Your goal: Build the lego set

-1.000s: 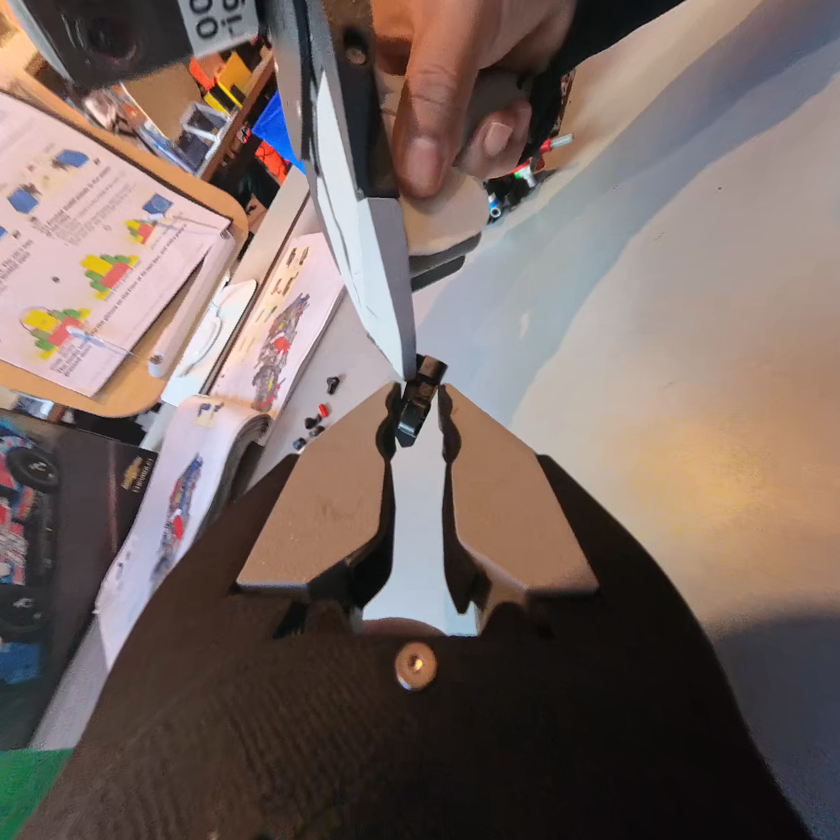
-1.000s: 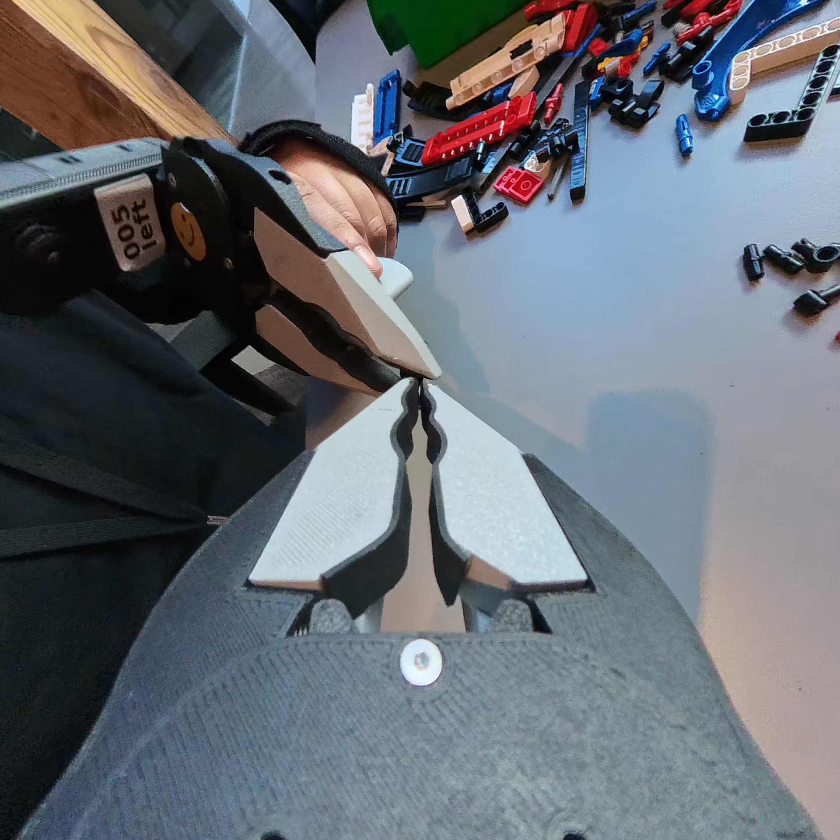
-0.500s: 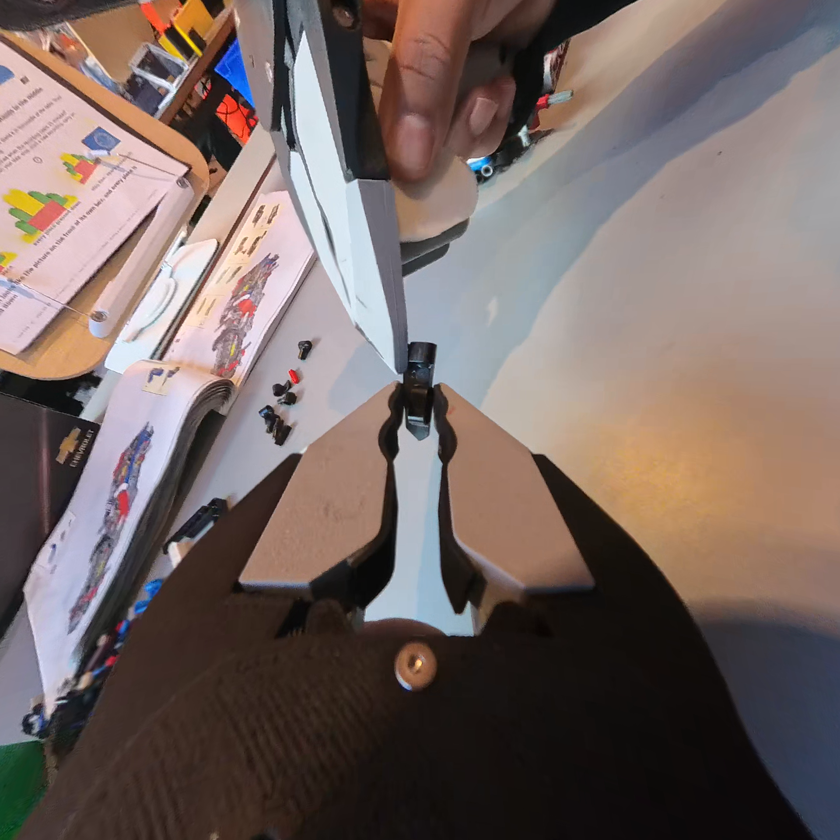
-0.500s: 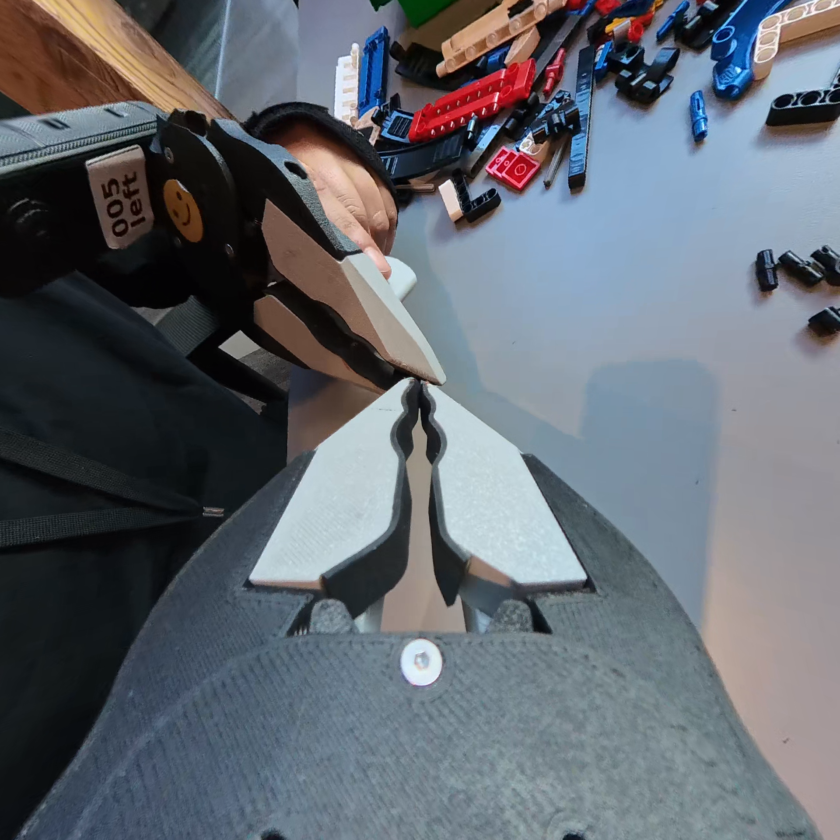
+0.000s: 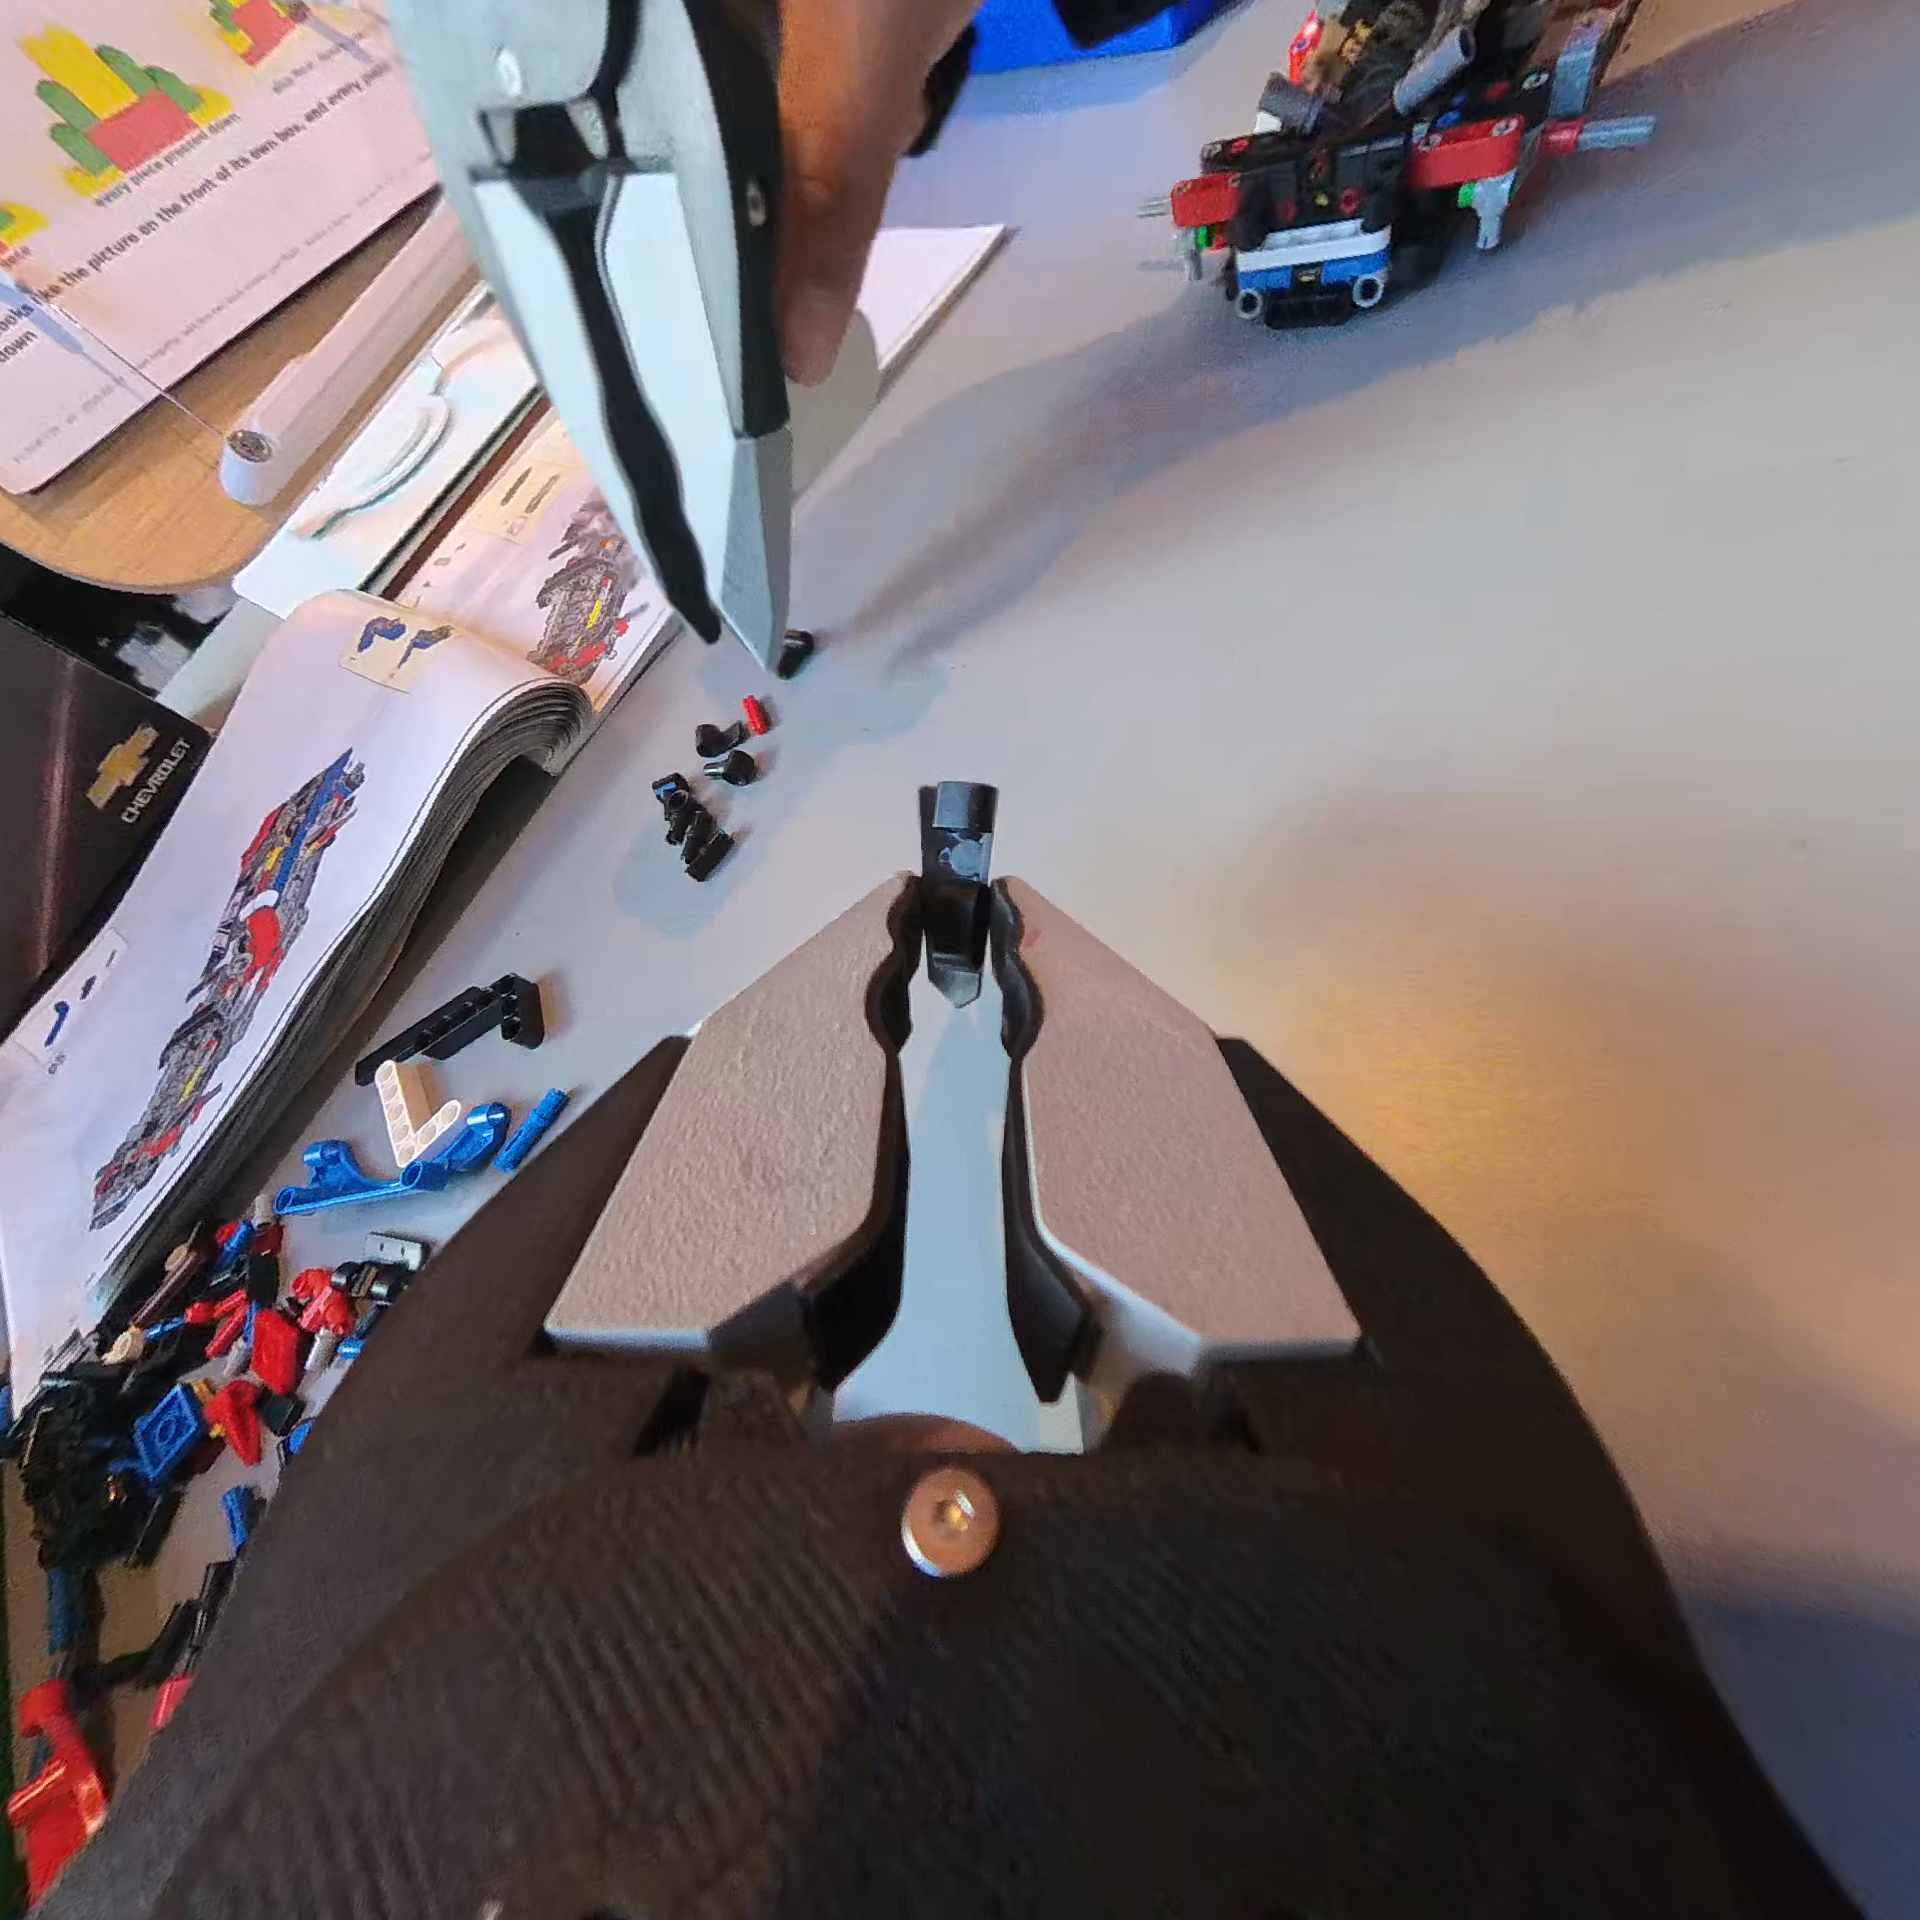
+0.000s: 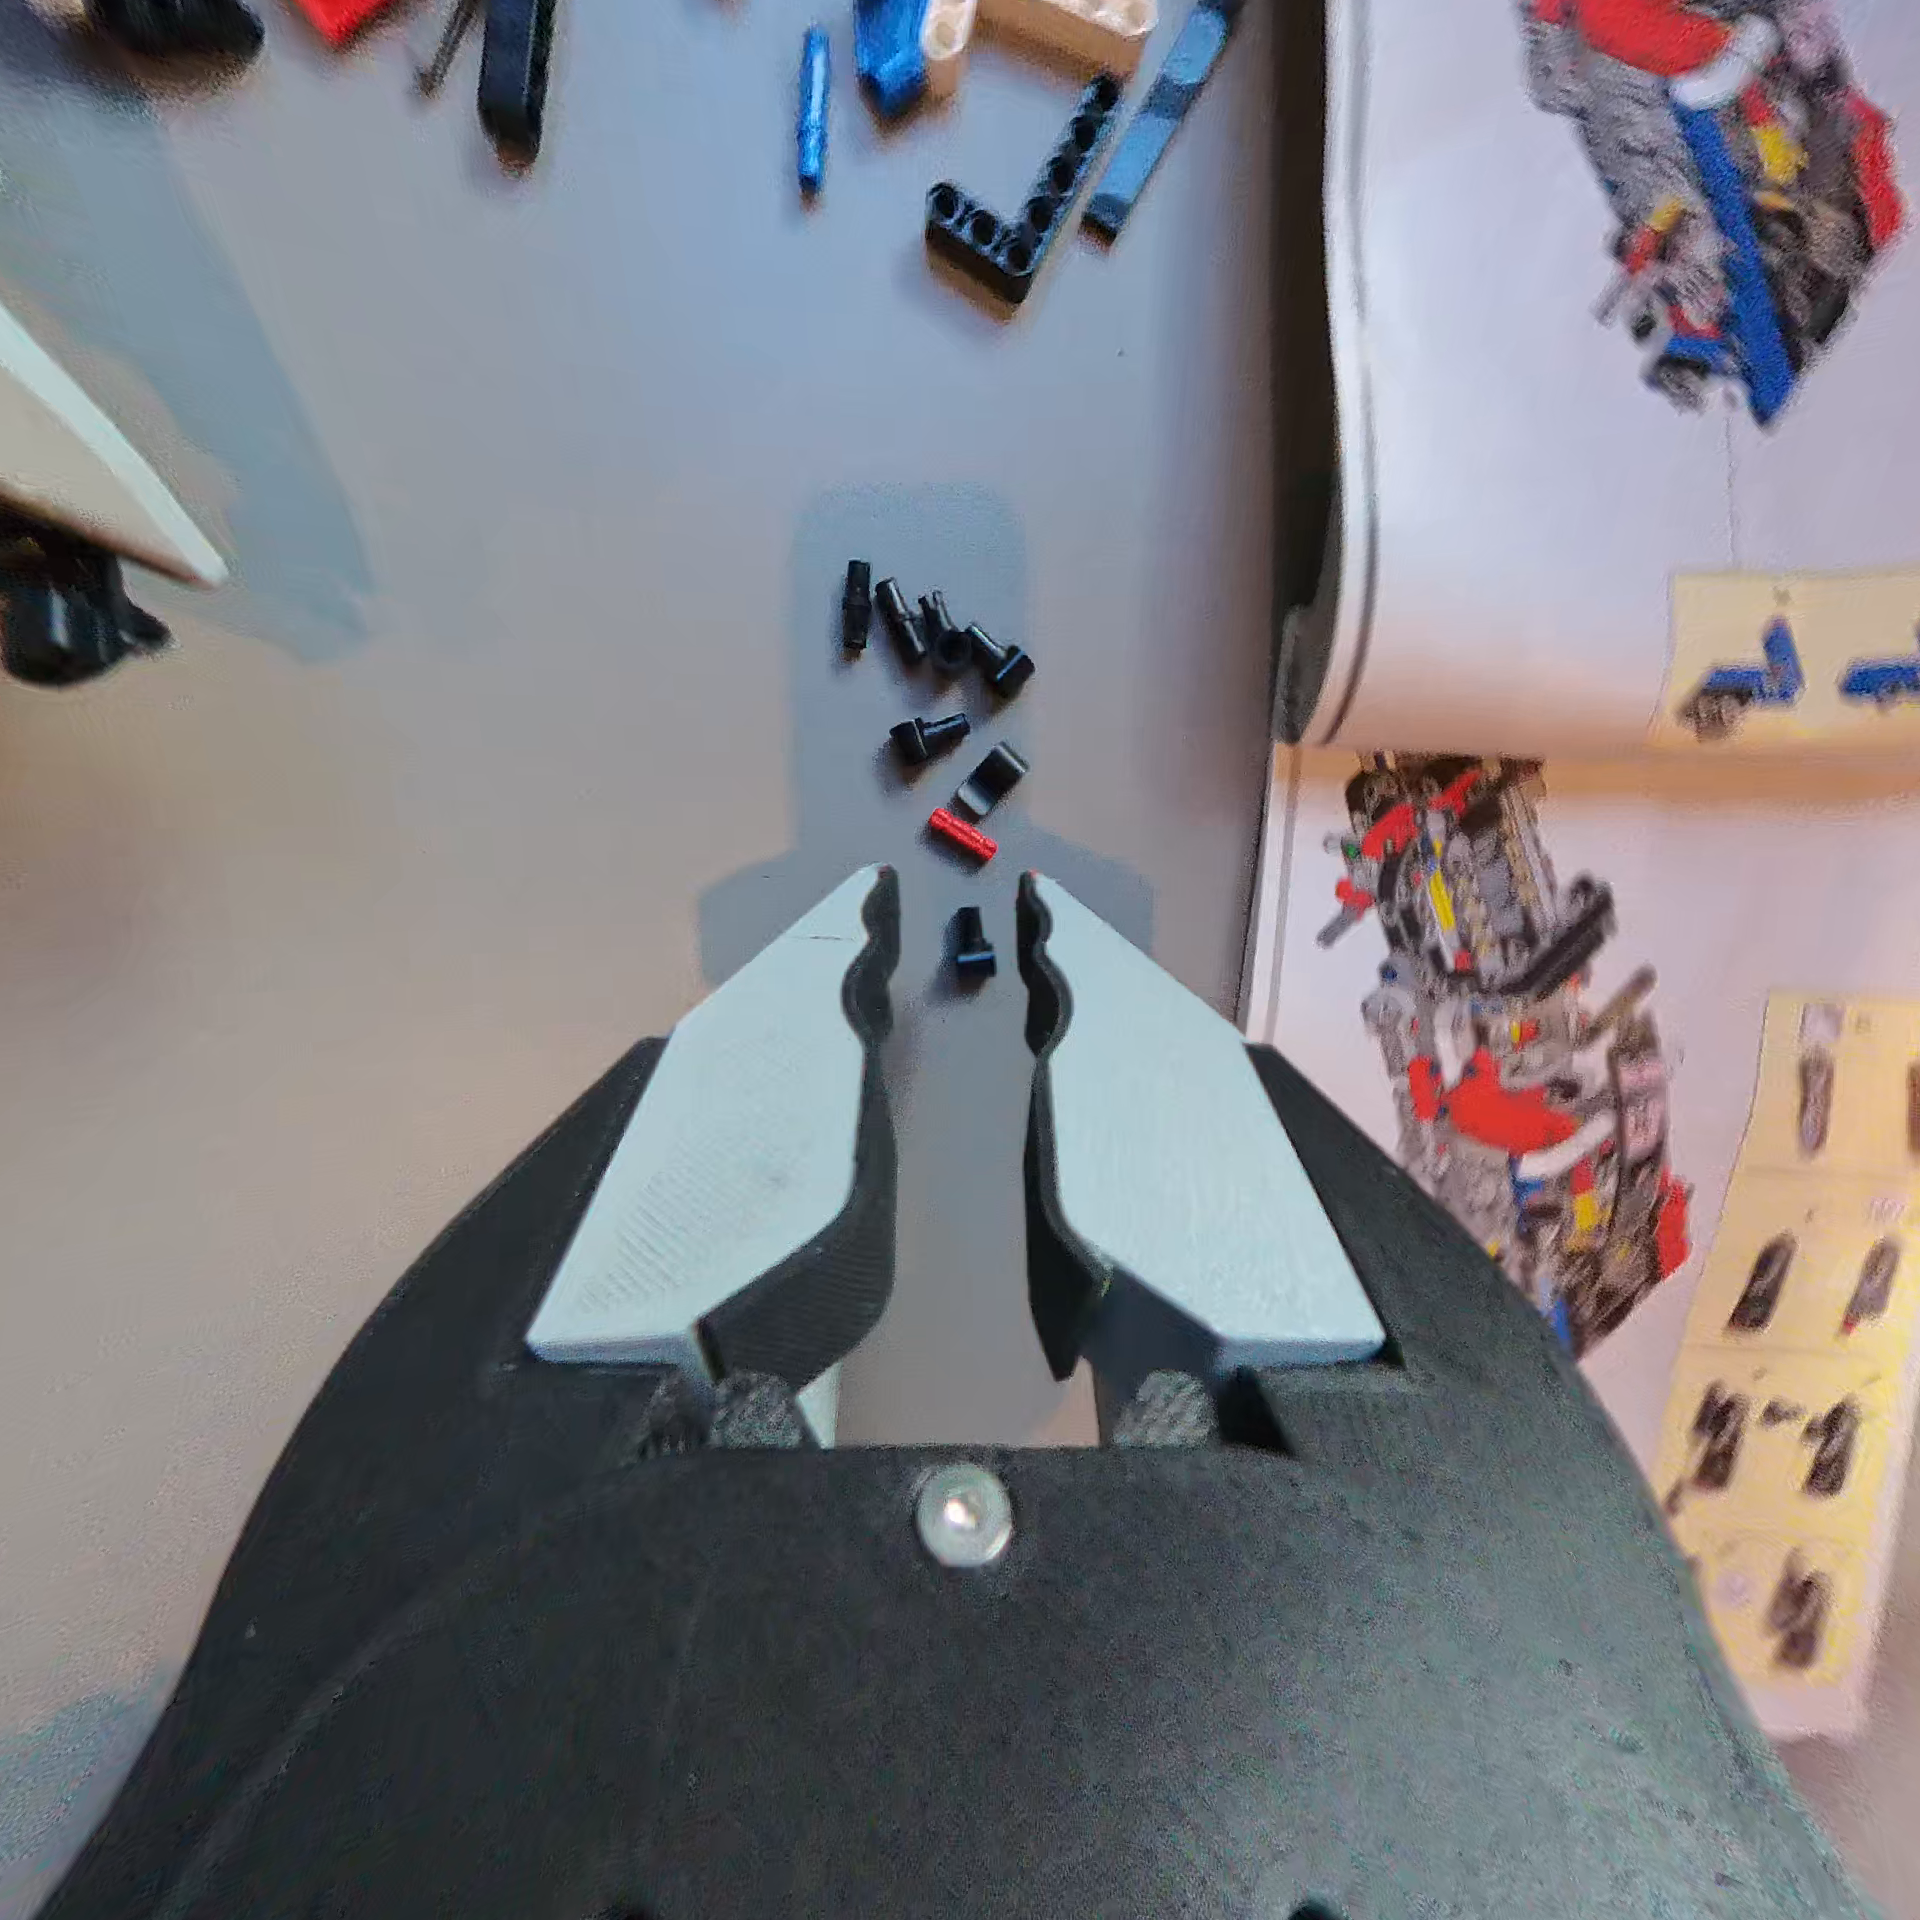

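My left gripper (image 5: 958, 888) is shut on a small black lego piece (image 5: 961, 842) and holds it above the grey table. My right gripper (image 6: 956, 883) is open, pointing down at the table, with one small black pin (image 6: 971, 945) lying between its fingers. A red pin (image 6: 961, 834) and a cluster of black pins (image 6: 935, 639) lie just beyond its tips. In the left wrist view the right gripper (image 5: 743, 639) stands at the far end of the pins (image 5: 701, 805). The left gripper's finger (image 6: 94, 488) shows at the left edge of the right wrist view.
A partly built lego car (image 5: 1351, 208) stands at the back right. An open instruction booklet (image 5: 260, 935) lies left of the pins. A black L-shaped beam (image 5: 457, 1029), blue parts (image 5: 395, 1174) and a heap of loose pieces (image 5: 156, 1403) lie at the near left. My right fingertips sit around 12 cm from my left ones.
My right gripper has left the black piece in the left gripper, moved over to the small pins on the table and opened. The left gripper still holds its piece.
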Motion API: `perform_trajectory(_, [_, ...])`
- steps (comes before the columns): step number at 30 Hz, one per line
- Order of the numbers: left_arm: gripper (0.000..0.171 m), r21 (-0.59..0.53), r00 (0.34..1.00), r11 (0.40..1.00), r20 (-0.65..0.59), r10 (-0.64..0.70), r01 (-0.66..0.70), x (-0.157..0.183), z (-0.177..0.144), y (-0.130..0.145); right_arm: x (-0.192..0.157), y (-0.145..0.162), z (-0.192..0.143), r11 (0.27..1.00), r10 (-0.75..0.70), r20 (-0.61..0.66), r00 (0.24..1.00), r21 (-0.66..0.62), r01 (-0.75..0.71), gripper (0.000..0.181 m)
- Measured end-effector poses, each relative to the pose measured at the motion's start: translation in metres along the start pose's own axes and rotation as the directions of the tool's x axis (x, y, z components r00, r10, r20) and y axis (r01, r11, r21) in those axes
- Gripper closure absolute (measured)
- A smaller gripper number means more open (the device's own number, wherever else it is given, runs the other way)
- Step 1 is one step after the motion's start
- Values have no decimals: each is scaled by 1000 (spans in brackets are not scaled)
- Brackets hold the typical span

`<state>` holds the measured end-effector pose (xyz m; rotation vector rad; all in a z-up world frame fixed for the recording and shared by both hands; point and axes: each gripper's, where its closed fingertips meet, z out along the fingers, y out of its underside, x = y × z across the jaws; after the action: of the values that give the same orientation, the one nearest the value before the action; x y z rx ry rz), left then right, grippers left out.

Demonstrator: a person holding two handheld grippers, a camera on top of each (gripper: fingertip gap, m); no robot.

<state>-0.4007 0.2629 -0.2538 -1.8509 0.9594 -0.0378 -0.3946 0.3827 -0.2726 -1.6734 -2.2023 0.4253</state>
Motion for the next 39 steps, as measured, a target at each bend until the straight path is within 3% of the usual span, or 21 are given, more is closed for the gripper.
perform_trajectory(3, [163,-18,1000,1000,-5,-4,3,1,1,3,6,4,11,988,-144,44,989,-57,146,162])
perform_trajectory(11, [163,-28,1000,1000,-7,-1,0,1,0,5,-6,3,19,946,-282,168,945,-116,303,173])
perform_trajectory(24, [162,-45,1000,999,-4,-1,1,1,1,8,-16,4,16,972,-187,85,979,-126,197,181])
perform_trajectory(26, [162,-49,1000,999,-22,9,-10,4,0,8,-37,9,5,982,-141,79,987,-113,150,181])
perform_trajectory(30, [162,-96,988,992,-134,71,-84,28,3,15,-118,28,-13,999,-1,163,987,-52,10,181])
perform_trajectory(33, [163,-91,957,989,-276,87,-116,55,2,11,-165,42,-19,998,68,168,983,-9,-68,181])
perform_trajectory(39, [163,-31,894,987,-430,128,-156,90,0,-3,-191,42,-27,975,143,142,979,148,-164,181])
